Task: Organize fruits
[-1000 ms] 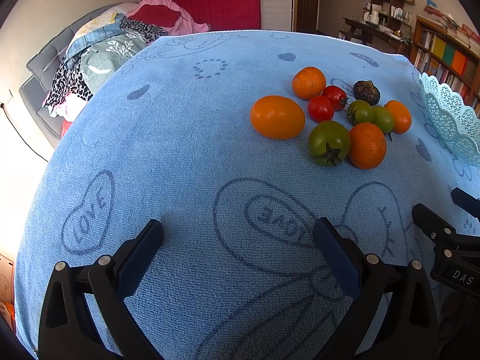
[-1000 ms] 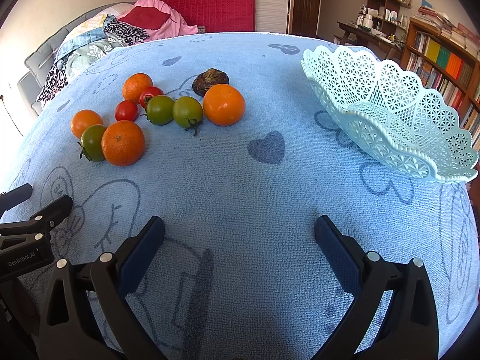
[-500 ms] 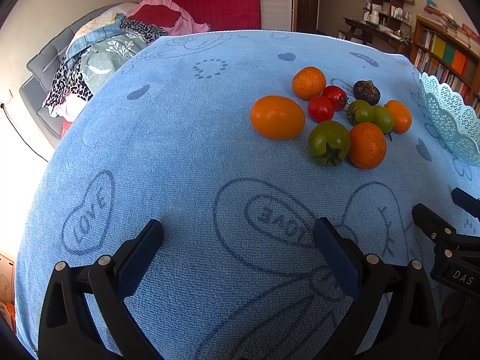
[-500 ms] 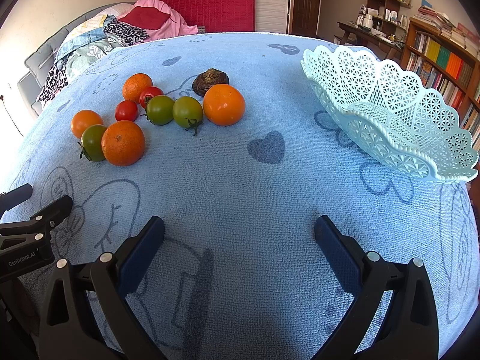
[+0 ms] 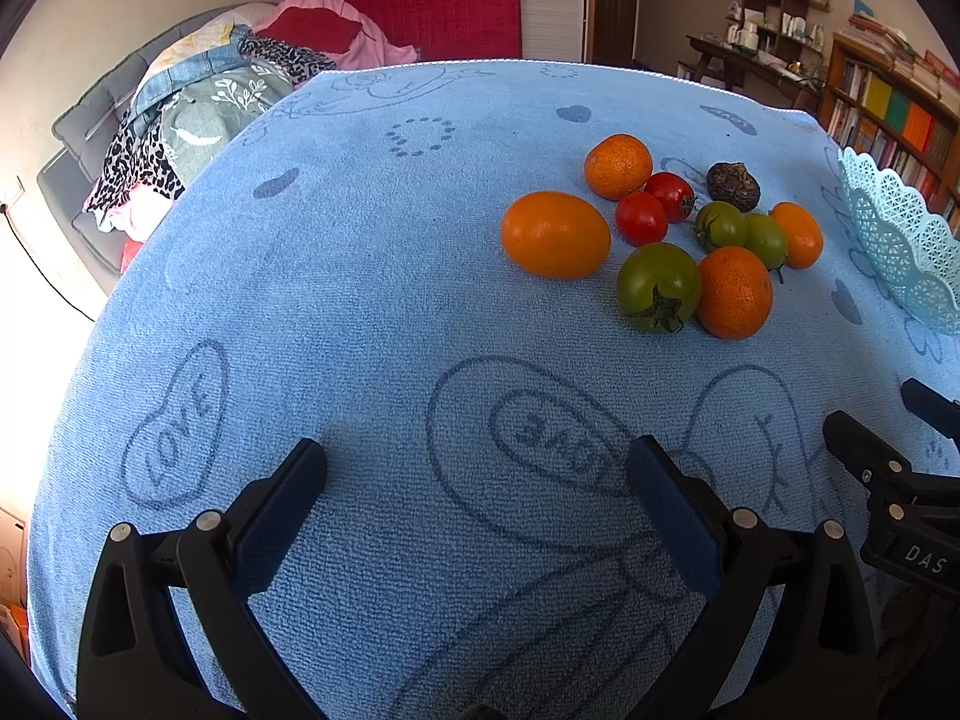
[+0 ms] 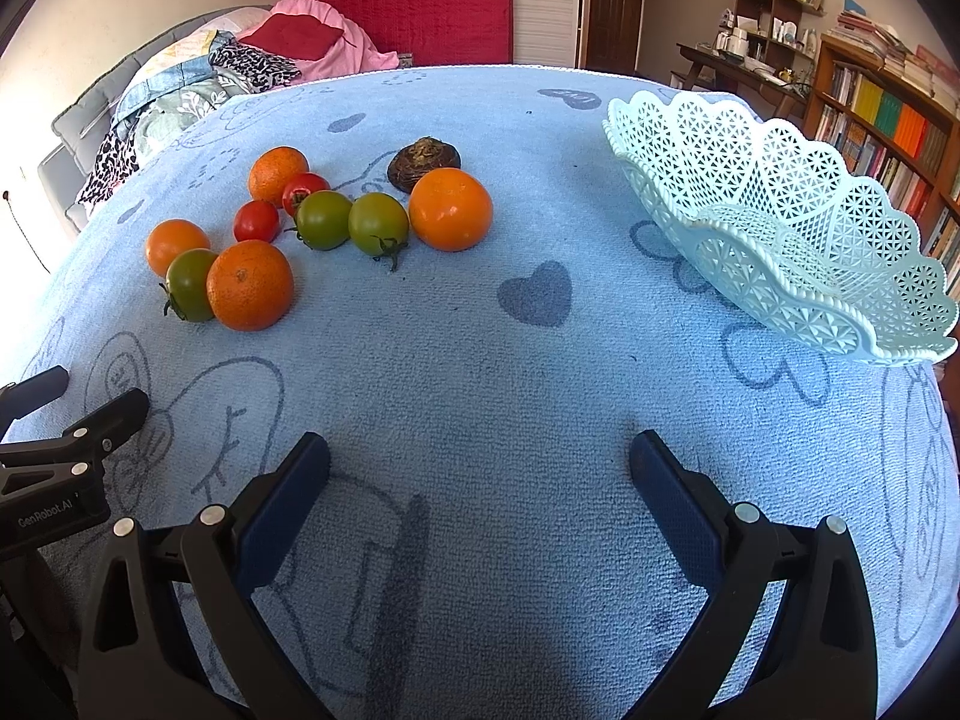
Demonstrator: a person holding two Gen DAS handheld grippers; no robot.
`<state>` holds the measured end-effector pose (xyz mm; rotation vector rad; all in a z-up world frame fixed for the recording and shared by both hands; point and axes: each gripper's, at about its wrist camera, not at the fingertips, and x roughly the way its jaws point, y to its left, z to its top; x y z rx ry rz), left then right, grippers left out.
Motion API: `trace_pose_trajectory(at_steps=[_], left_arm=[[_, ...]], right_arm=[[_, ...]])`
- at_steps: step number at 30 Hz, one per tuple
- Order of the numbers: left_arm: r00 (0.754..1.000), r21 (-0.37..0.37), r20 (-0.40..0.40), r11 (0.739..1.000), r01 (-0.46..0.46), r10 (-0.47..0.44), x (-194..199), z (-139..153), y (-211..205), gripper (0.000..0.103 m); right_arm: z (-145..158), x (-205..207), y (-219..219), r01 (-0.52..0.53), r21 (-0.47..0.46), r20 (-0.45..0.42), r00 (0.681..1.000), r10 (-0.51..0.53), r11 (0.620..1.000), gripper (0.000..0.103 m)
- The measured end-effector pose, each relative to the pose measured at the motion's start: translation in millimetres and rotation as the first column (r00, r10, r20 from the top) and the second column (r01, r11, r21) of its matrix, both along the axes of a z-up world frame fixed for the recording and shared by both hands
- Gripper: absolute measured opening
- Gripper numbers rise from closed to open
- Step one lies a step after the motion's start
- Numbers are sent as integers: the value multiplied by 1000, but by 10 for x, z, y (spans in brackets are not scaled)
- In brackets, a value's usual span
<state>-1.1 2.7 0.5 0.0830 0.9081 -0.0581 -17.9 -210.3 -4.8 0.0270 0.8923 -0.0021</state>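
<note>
Several fruits lie in a cluster on the blue cloth: oranges (image 5: 555, 234) (image 6: 450, 209), a mandarin (image 6: 249, 284), green tomatoes (image 5: 658, 287) (image 6: 378, 223), red tomatoes (image 5: 641, 218) (image 6: 256, 221) and a dark brown fruit (image 6: 423, 162). A pale blue lattice basket (image 6: 780, 222) stands empty to their right and shows at the edge of the left wrist view (image 5: 900, 240). My left gripper (image 5: 474, 492) is open and empty, near the front edge, well short of the fruits. My right gripper (image 6: 480, 480) is open and empty, between fruits and basket but nearer me.
The blue towel cloth (image 5: 360, 300) covers the whole table. A sofa heaped with clothes (image 5: 198, 114) stands beyond the far left edge. Bookshelves (image 6: 888, 120) and a desk stand at the far right.
</note>
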Motion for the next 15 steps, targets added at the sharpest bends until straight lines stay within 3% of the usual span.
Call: trace_pose_trajectory(at_steps=[11, 15], left_arm=[[1000, -46, 10, 999, 7, -6, -15, 28, 64, 98], [1000, -100, 24, 995, 2, 0, -46, 68, 143, 98]], right_arm=[[-27, 24, 29, 8, -17, -8, 1000, -8, 1000, 101], [-23, 26, 52, 9, -22, -5, 1000, -9, 1000, 101]])
